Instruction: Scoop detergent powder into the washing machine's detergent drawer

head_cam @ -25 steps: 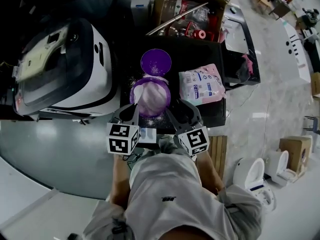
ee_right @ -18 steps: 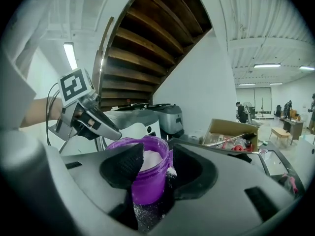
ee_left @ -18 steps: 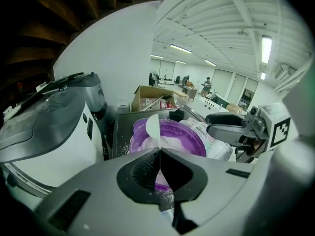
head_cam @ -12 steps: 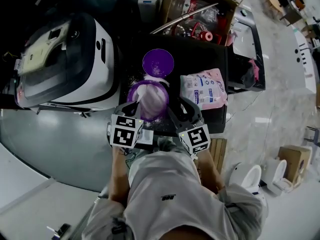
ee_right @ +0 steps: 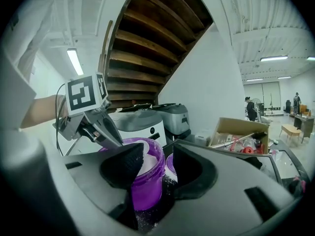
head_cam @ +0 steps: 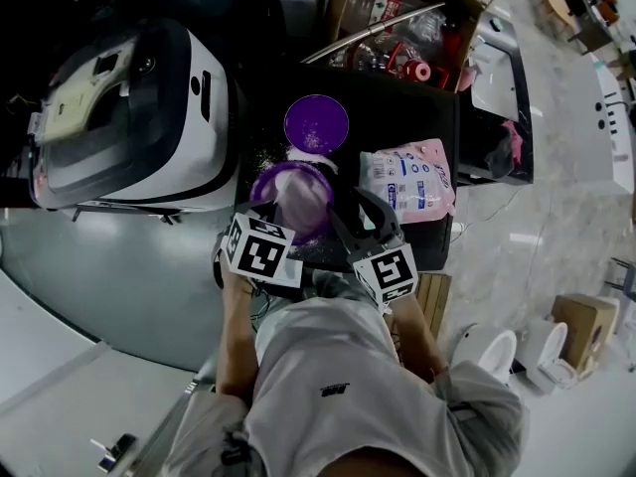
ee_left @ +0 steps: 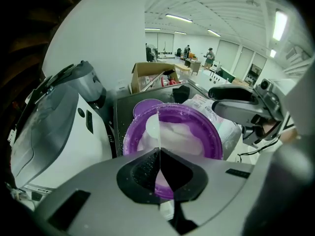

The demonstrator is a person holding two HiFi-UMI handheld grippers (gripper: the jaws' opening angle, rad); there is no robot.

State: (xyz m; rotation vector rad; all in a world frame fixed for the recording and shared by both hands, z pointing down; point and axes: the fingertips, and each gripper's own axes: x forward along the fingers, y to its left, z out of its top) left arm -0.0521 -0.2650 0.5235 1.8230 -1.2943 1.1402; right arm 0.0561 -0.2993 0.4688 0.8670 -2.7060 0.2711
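Left fingers (ee_left: 140, 170): clenched on flat white scoop (ee_left: 153, 127).
Right fingers (ee_right: 123, 167): released, jar (ee_right: 142, 181) between.
Jar: round purple plastic, white powder (ee_left: 182, 136) inside.
Right gripper view: grains dust black desk (ee_right: 158, 210).

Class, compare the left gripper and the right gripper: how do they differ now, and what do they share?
The left gripper has its jaws together, pinching the thin handle of a white scoop; the right gripper has its jaws apart and grips nothing. The left gripper looks down into the open purple tub; the right gripper faces the tub's side wall. Both sit close to that tub.
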